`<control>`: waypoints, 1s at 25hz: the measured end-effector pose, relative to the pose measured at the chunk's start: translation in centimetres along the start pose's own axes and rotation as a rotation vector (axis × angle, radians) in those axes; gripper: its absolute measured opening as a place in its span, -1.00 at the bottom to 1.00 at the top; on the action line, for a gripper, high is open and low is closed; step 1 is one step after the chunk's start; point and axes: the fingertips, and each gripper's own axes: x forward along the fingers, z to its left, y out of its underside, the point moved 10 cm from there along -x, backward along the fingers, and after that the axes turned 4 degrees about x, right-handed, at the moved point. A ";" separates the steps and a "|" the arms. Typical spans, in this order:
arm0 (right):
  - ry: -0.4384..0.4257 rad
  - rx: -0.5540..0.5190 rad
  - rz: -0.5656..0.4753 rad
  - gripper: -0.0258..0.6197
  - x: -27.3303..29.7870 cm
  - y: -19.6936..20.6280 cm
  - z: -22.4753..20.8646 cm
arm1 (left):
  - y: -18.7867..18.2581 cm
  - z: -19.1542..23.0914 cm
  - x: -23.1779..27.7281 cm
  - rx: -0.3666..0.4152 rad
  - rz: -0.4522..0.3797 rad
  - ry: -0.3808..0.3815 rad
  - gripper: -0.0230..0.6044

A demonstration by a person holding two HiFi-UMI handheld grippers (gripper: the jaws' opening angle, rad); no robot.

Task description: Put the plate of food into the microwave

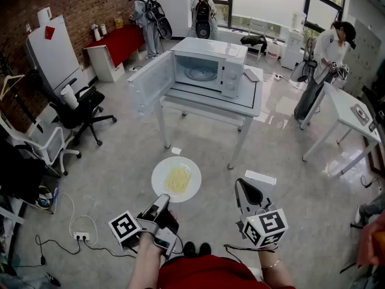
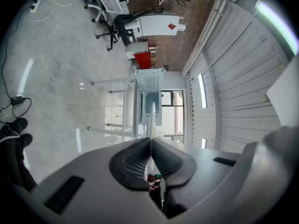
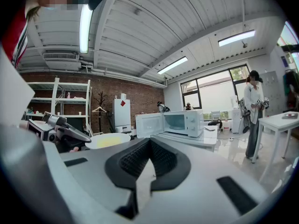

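Note:
A white plate (image 1: 176, 179) with yellow food hangs level above the floor. My left gripper (image 1: 163, 198) is shut on its near rim. In the left gripper view the plate (image 2: 151, 121) shows edge-on, pinched between the ribbed pads of that gripper (image 2: 150, 143). Ahead, the white microwave (image 1: 209, 70) stands on a white table (image 1: 252, 96), its door (image 1: 150, 80) swung open to the left and its cavity empty. To the right of the plate, my right gripper (image 1: 243, 185) is shut and holds nothing. The right gripper view shows its pads (image 3: 149, 143) meeting, with the plate (image 3: 109, 140) and the microwave (image 3: 176, 122) beyond.
A black office chair (image 1: 84, 107) and a white chair (image 1: 45, 143) stand at the left. A power strip with cables (image 1: 81, 235) lies on the floor. A person (image 1: 322, 65) stands by another white table (image 1: 352, 116) at the right. Two more people (image 1: 147, 17) stand at the back near a red cabinet (image 1: 114, 47).

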 end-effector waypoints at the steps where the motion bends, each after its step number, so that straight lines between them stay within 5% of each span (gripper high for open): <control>1: 0.000 0.001 0.001 -0.88 0.0 0.1 0.0 | 0.0 0.1 0.0 0.000 0.002 0.001 -0.86; 25: -0.002 -0.023 -0.010 -0.88 -0.4 0.3 -1.3 | 0.4 0.0 1.1 -0.002 -0.005 0.007 -0.86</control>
